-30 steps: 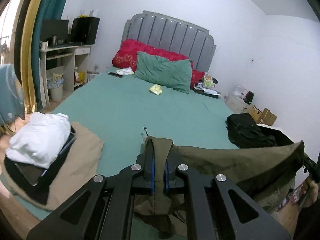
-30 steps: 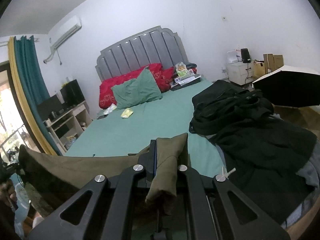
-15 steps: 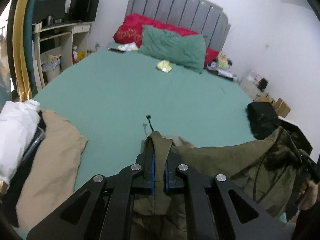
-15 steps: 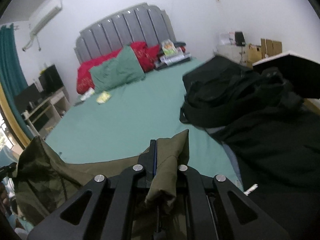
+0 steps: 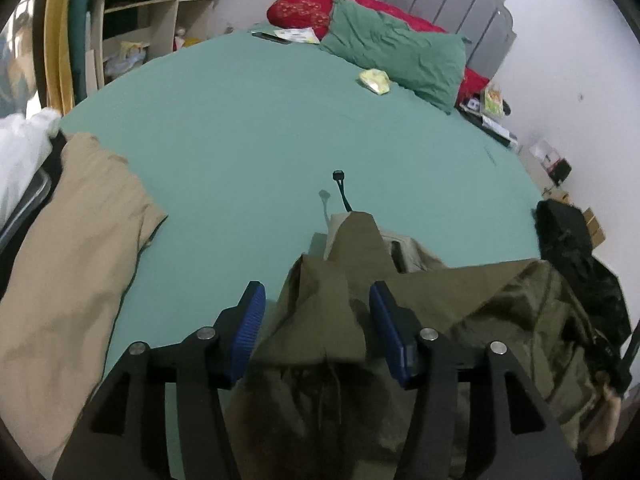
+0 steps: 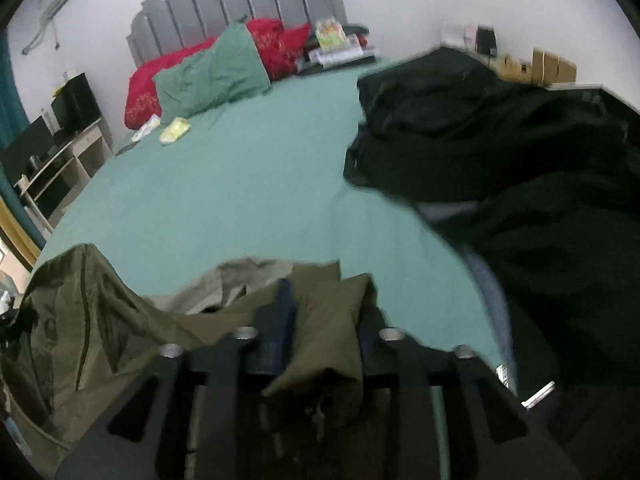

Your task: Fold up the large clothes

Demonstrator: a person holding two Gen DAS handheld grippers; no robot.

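Note:
An olive green garment [image 5: 472, 312] lies bunched at the near edge of the bed, its black drawcord end [image 5: 339, 176] resting on the green sheet [image 5: 248, 152]. My left gripper [image 5: 318, 316] is open, blue pads [image 5: 250, 320] apart on either side of a fold of the cloth. In the right wrist view the same garment [image 6: 100, 320] spreads to the left. My right gripper [image 6: 324, 320] has its jaws parted around a corner of the cloth [image 6: 324, 332]; the view is blurred.
A tan garment [image 5: 68, 264] and a white one [image 5: 20, 160] lie at the left of the bed. A heap of black clothes [image 6: 520, 168] covers the right side. Green pillow [image 5: 396, 56], red cushions [image 5: 312, 8] and small items lie by the headboard.
Both grippers came down toward the bed and opened. The olive garment, held stretched between them before, now lies slack on the sheet.

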